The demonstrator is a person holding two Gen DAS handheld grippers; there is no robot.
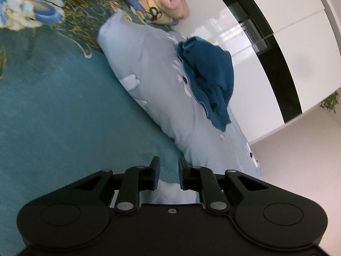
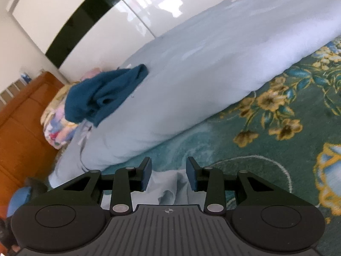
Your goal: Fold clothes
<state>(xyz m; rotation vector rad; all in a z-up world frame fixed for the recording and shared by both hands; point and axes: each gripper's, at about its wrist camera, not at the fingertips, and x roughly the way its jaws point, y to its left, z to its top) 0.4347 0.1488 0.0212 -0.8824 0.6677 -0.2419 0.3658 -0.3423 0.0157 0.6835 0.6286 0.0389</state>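
Left tongs [image 1: 169, 173] and right tongs [image 2: 168, 176] both stand parted with nothing between the pads, each hanging over pale cloth at the near edge of the light blue duvet [image 1: 162, 98]. The dark teal garment [image 1: 207, 74] lies bunched and unfolded on top of that duvet, well apart from both tongs, on the bed [image 1: 53, 117]. Judged step: approach to the garment. The next move calls for reaching it and gripping its edge for spreading flat.

Soft cloth garment [image 1: 210, 74], probably fleece.
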